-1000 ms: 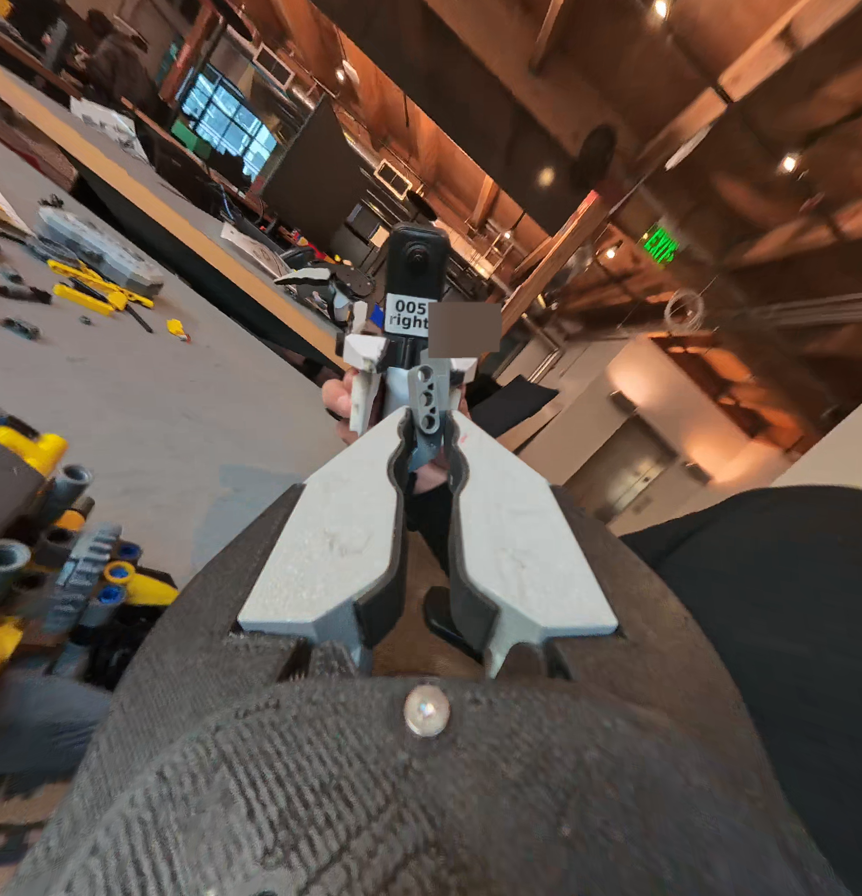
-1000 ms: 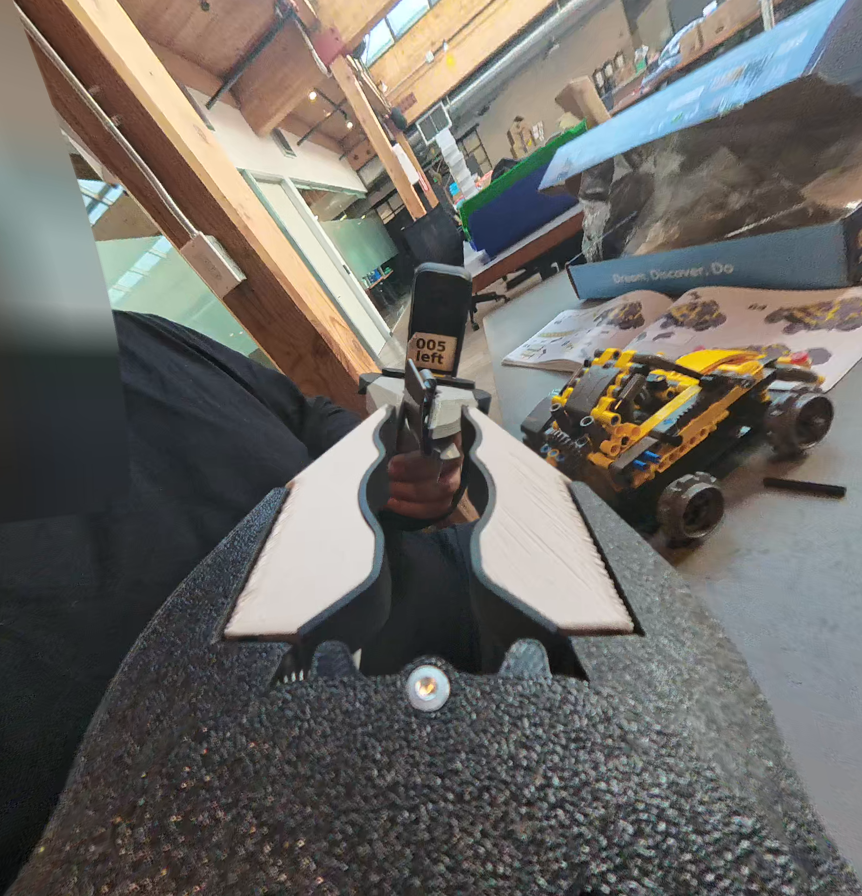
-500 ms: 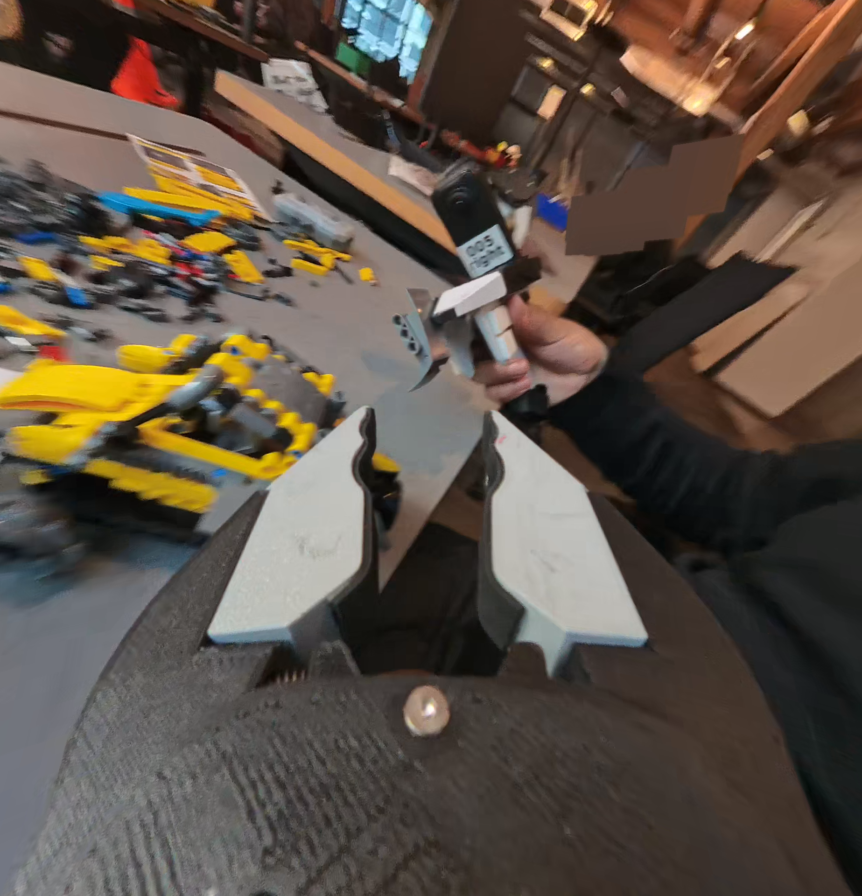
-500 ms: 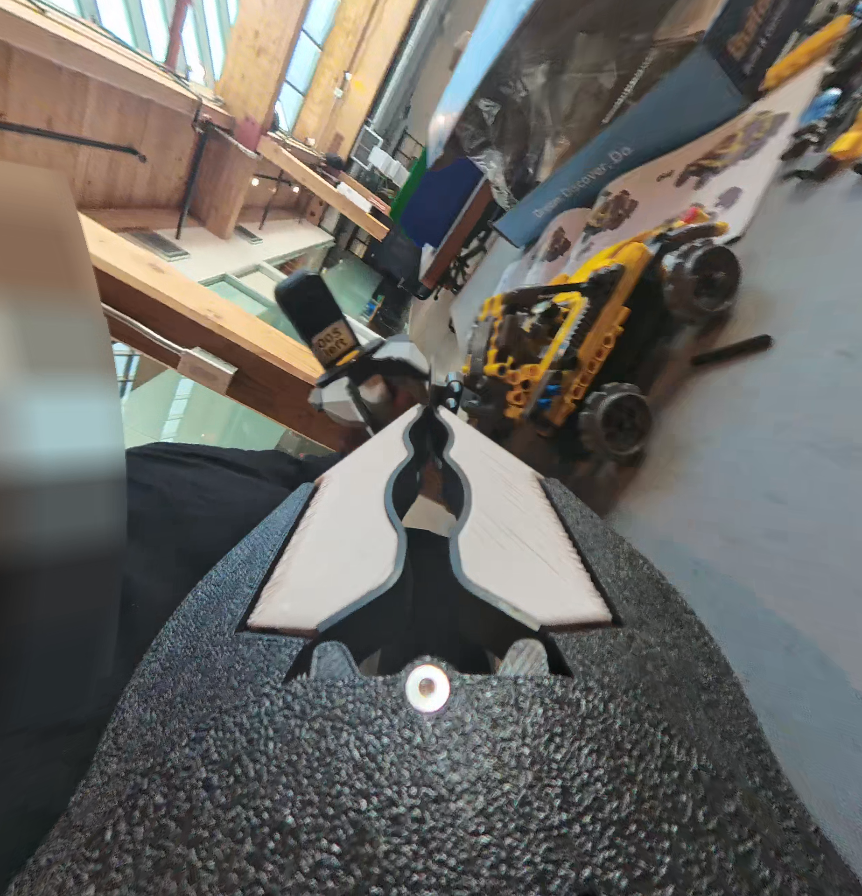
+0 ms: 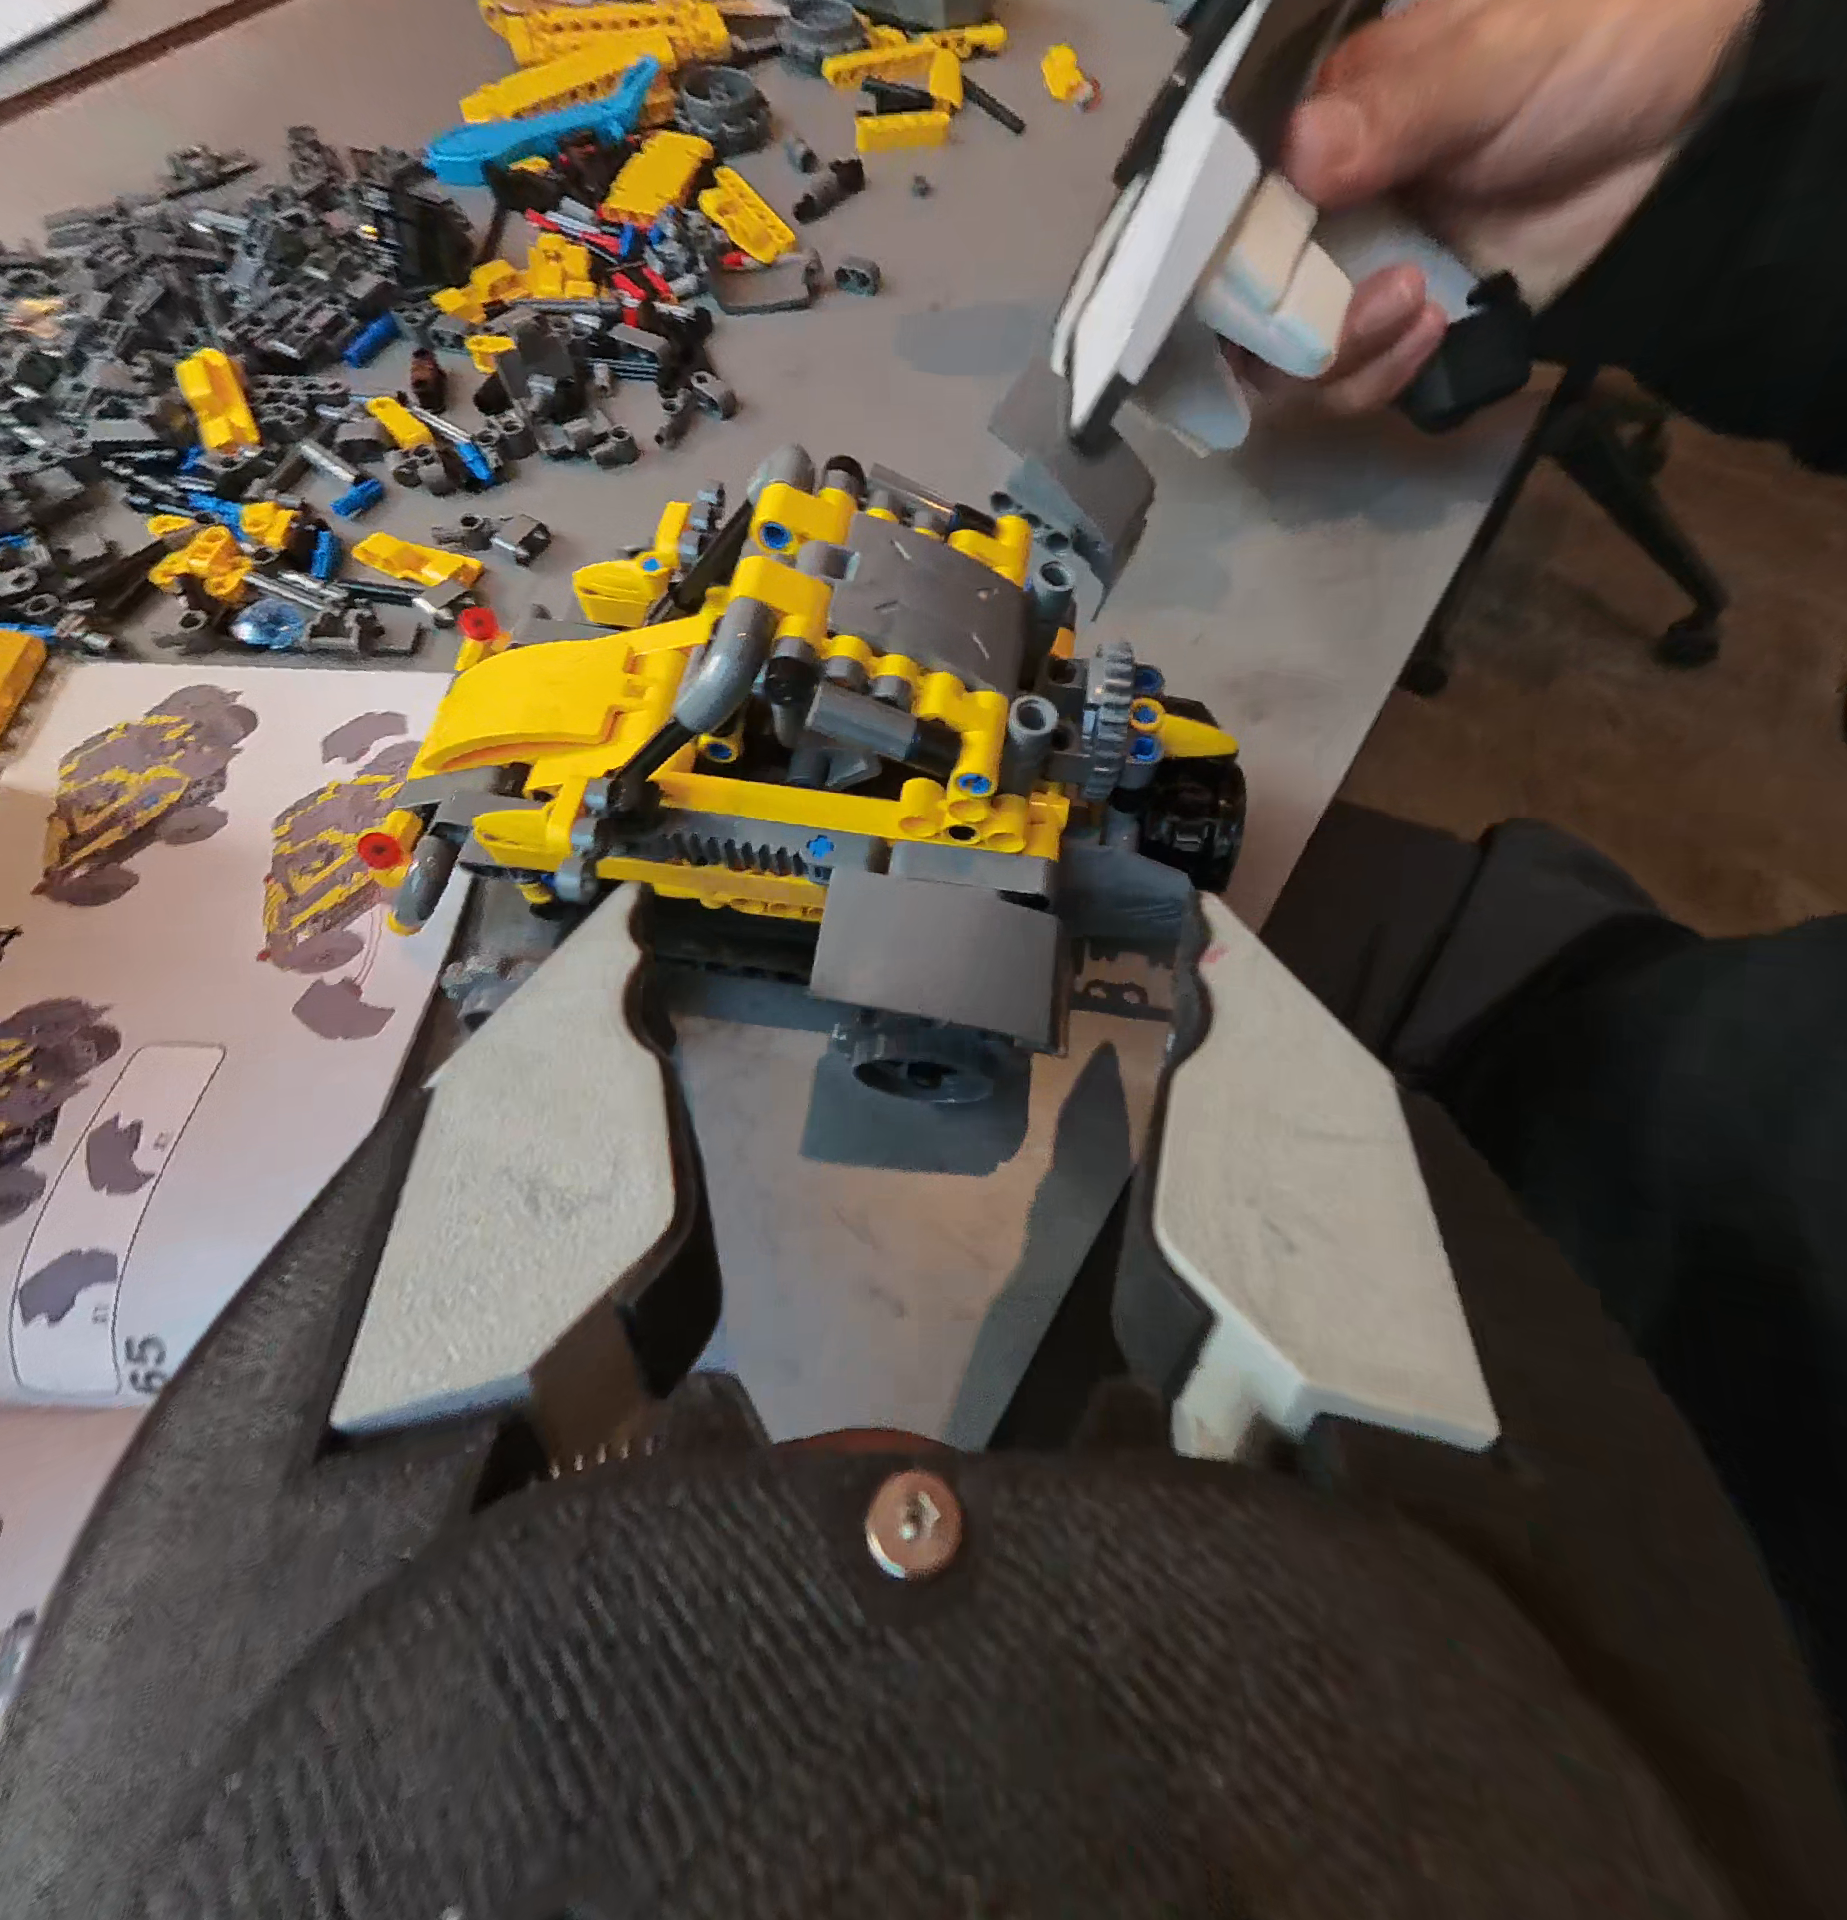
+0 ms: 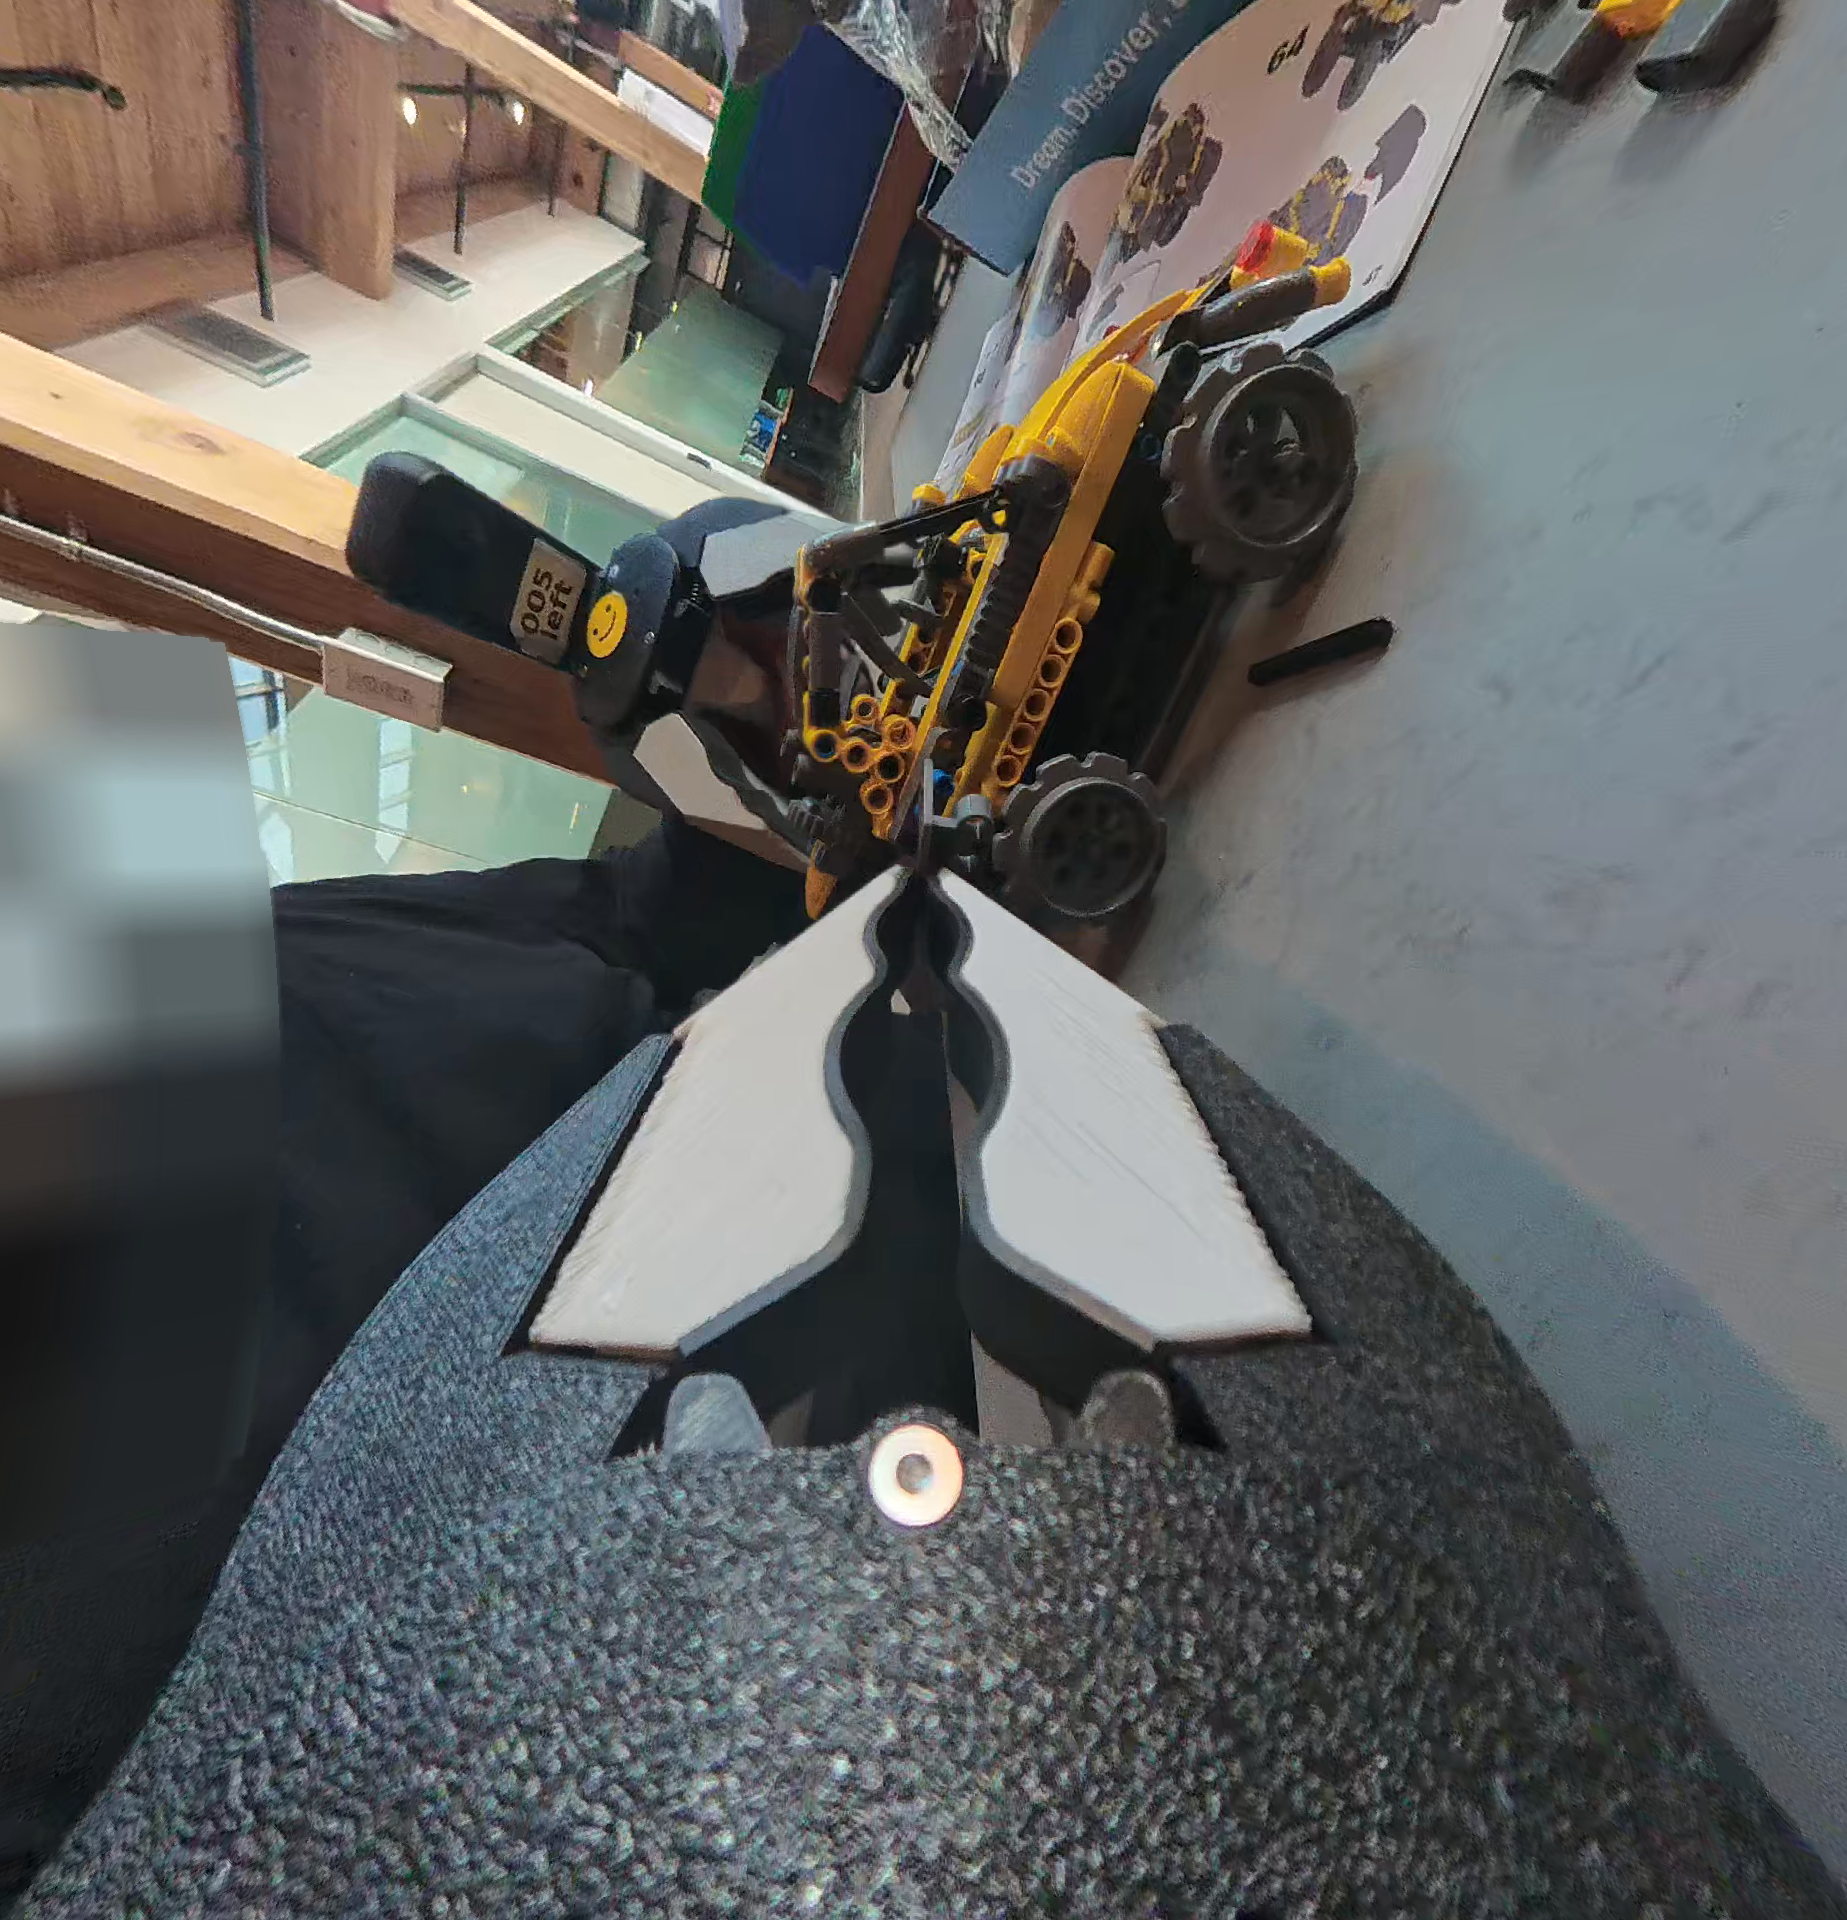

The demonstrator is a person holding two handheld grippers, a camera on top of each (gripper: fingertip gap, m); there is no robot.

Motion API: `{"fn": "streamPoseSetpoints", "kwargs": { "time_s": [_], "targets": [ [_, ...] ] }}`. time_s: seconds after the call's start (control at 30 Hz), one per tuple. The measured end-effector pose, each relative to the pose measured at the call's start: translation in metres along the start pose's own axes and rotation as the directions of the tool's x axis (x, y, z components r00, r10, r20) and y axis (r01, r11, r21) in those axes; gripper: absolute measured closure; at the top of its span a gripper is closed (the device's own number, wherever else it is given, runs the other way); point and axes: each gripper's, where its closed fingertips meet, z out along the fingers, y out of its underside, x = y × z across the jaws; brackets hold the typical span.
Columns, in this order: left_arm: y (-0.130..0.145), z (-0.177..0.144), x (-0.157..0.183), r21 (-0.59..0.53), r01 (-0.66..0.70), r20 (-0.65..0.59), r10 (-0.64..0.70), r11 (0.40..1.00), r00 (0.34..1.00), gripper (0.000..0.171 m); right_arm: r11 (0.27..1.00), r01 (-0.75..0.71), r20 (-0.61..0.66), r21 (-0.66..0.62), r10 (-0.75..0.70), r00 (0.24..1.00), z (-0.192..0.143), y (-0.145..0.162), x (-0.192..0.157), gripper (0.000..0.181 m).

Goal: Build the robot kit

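Observation:
A yellow and grey brick vehicle [image 5: 846, 727] stands on the grey table [image 5: 877, 1247]. My left gripper [image 5: 908, 914] is open wide and empty, with its fingertips on either side of the vehicle's near flank. My right gripper [image 5: 1090, 416], held by a hand, is shut on a small grey brick piece [image 5: 1070, 499] just above the vehicle's far right corner. In the right wrist view the right gripper [image 6: 917, 878] pinches that thin piece [image 6: 924, 831] against the vehicle's [image 6: 1012, 623] end. The left gripper [image 6: 820, 686] spans the vehicle's side.
A large pile of loose yellow, grey, black and blue bricks [image 5: 327, 312] lies at the back left. An open instruction booklet [image 5: 171, 935] lies left of the vehicle. A black axle [image 6: 1319, 649] lies on the table. The table edge [image 5: 1418, 623] runs on the right. My right fingertips sit around 11 cm from my left ones.
The left gripper let go of the grey piece and opened wide. The right gripper closed on the piece. Both swung down from mid-air to the vehicle.

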Motion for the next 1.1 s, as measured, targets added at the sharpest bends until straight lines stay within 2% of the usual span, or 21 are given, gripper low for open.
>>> {"fn": "streamPoseSetpoints", "kwargs": {
  "time_s": [0.13,0.17,0.2,0.3,0.37,0.47,0.63,0.77,1.1],
  "targets": [
    [0.007,0.005,0.004,-0.052,-0.055,-0.037,0.053,0.997,0.998,0.109,0.999,-0.016,0.022,-0.036,0.017,1.000,0.006,0.001,0.000,0.181],
    [0.009,0.005,0.005,-0.053,-0.064,-0.044,0.062,0.997,0.997,0.112,0.999,-0.013,0.029,-0.039,0.014,0.999,0.006,0.001,0.000,0.181],
    [0.011,0.005,0.007,-0.054,-0.072,-0.047,0.069,0.996,0.996,0.111,0.999,-0.009,0.035,-0.041,0.011,0.999,0.007,0.001,-0.001,0.181],
    [0.013,0.007,0.001,-0.068,-0.071,-0.008,0.071,0.995,0.997,0.086,0.998,-0.014,0.047,-0.053,0.017,0.999,0.007,0.000,0.002,0.181],
    [0.008,0.006,0.000,-0.048,-0.071,-0.009,0.071,0.996,0.997,0.080,0.998,-0.026,0.067,-0.063,0.030,0.997,0.008,-0.001,0.002,0.181],
    [-0.006,0.003,0.004,0.001,-0.053,-0.053,0.053,0.999,0.997,0.080,0.995,-0.031,0.086,-0.090,0.039,0.996,0.009,-0.001,0.002,0.181],
    [-0.012,0.008,0.004,-0.020,-0.008,-0.120,0.005,1.000,0.993,0.076,0.993,-0.046,0.105,-0.108,0.057,0.993,0.011,-0.005,0.002,0.181],
    [-0.020,0.002,-0.005,0.025,-0.008,-0.108,0.011,1.000,0.994,0.088,0.991,-0.052,0.125,-0.125,0.068,0.990,0.010,-0.004,-0.003,0.181],
    [-0.020,0.009,-0.006,-0.006,-0.054,-0.119,0.053,0.999,0.992,0.088,0.986,-0.103,0.171,-0.131,0.125,0.977,0.007,-0.006,0.000,0.181]
  ]
}}
